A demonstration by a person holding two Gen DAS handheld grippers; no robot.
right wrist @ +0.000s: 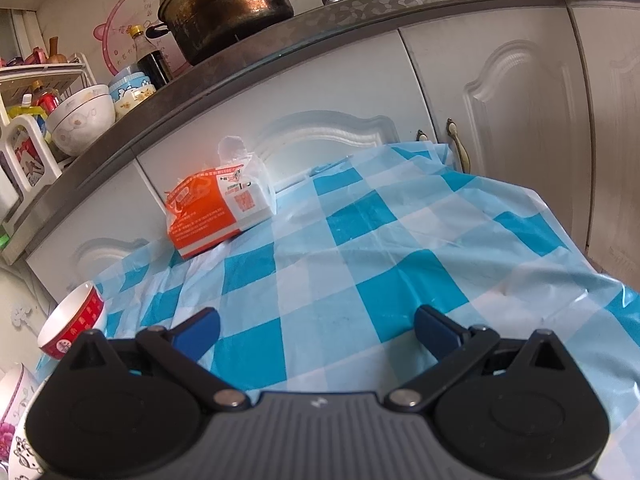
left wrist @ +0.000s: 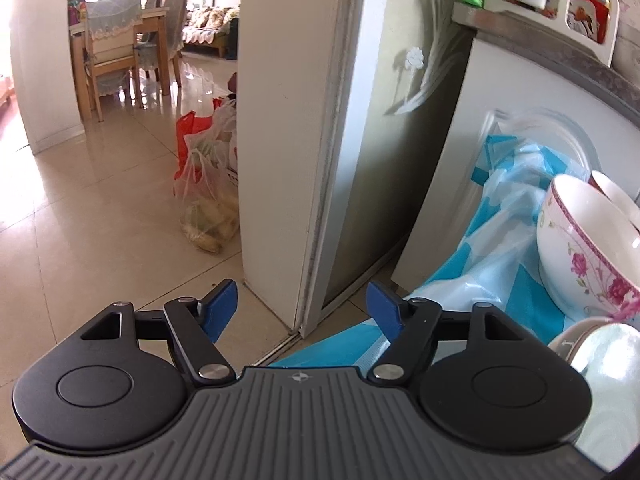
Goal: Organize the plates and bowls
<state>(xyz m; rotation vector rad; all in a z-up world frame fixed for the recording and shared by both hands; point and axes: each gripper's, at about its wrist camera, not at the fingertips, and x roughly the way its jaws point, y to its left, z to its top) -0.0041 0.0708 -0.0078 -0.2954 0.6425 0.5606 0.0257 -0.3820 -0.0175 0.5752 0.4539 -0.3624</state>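
My left gripper (left wrist: 302,308) is open and empty, held off the left edge of the table with the floor below it. To its right a white bowl with pink flowers (left wrist: 580,248) stands on the blue checked tablecloth (left wrist: 480,264), another white bowl (left wrist: 616,192) behind it and a pale dish (left wrist: 600,364) in front. My right gripper (right wrist: 316,336) is open and empty above the tablecloth (right wrist: 360,248). A red and white bowl (right wrist: 74,326) lies tilted at its left, with the flowered bowl (right wrist: 12,400) at the lower left edge.
An orange and white tissue pack (right wrist: 216,208) lies at the table's back. White cabinet doors (right wrist: 500,92) stand behind, under a counter with a metal pot (right wrist: 228,4), bowls (right wrist: 82,120) and bottles. A door frame (left wrist: 288,140) and plastic bags (left wrist: 208,184) are on the left.
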